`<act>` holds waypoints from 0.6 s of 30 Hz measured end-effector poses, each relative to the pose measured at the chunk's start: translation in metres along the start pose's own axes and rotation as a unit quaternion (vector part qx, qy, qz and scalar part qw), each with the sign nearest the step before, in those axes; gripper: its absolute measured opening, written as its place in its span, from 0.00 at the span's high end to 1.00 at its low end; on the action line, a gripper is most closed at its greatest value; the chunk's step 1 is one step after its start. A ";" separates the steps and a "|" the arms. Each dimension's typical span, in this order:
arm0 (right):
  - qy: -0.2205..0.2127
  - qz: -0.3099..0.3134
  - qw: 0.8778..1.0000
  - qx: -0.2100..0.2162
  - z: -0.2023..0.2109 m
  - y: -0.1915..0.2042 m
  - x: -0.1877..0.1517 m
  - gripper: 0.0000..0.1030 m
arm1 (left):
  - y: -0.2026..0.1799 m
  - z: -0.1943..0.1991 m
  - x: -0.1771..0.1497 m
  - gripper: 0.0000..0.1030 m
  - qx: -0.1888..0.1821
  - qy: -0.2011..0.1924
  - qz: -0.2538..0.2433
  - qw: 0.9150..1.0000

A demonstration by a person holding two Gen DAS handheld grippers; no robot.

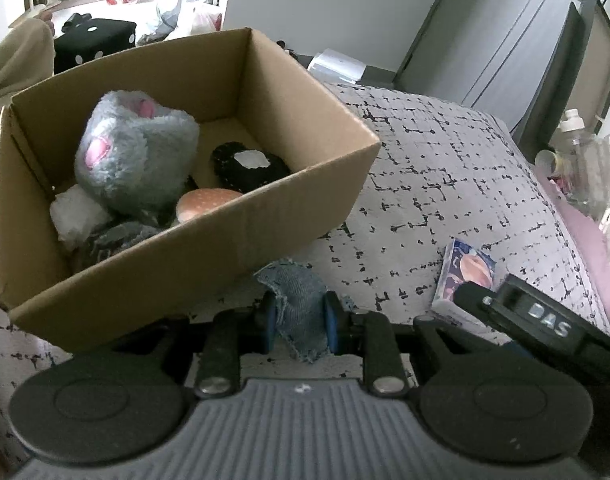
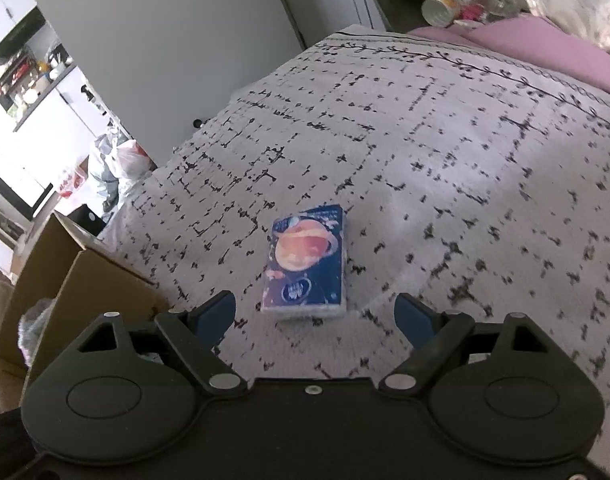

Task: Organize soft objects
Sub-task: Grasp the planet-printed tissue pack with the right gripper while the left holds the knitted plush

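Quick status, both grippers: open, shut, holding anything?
Left gripper: shut on the denim scrap.
Right gripper: open, empty, tissue pack just ahead.

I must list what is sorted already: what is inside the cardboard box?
In the cardboard box lie a grey plush toy, a black fuzzy piece with a white centre, a bun-like cushion and a white bundle. The plush and the near wall hide anything beneath.

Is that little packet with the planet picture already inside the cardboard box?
No, the packet lies on the patterned bedspread, outside the cardboard box.
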State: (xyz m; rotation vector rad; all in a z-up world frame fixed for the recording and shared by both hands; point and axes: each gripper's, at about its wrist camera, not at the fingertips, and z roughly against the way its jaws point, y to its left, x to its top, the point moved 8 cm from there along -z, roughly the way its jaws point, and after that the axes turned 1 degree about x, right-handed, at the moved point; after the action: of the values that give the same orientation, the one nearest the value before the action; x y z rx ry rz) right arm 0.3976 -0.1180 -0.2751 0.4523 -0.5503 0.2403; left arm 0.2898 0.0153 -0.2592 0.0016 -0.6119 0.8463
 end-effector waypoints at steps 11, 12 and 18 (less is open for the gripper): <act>0.002 0.079 0.996 -0.050 -0.019 0.010 -0.001 0.52 | 0.004 -0.011 -0.001 0.78 0.004 0.025 0.024 0.999; 0.002 0.090 0.994 -0.054 -0.019 0.010 -0.001 0.52 | 0.004 -0.012 -0.002 0.78 0.005 0.028 0.024 0.999; 0.004 0.072 0.996 -0.059 -0.007 0.003 -0.003 0.52 | 0.002 -0.007 -0.005 0.78 0.001 0.025 0.004 1.000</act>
State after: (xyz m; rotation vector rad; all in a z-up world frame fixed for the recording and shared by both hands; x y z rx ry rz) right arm 0.3975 -0.1127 -0.2806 0.2977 -0.5857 0.3459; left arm 0.2898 0.0146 -0.2682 -0.0190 -0.5648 0.8520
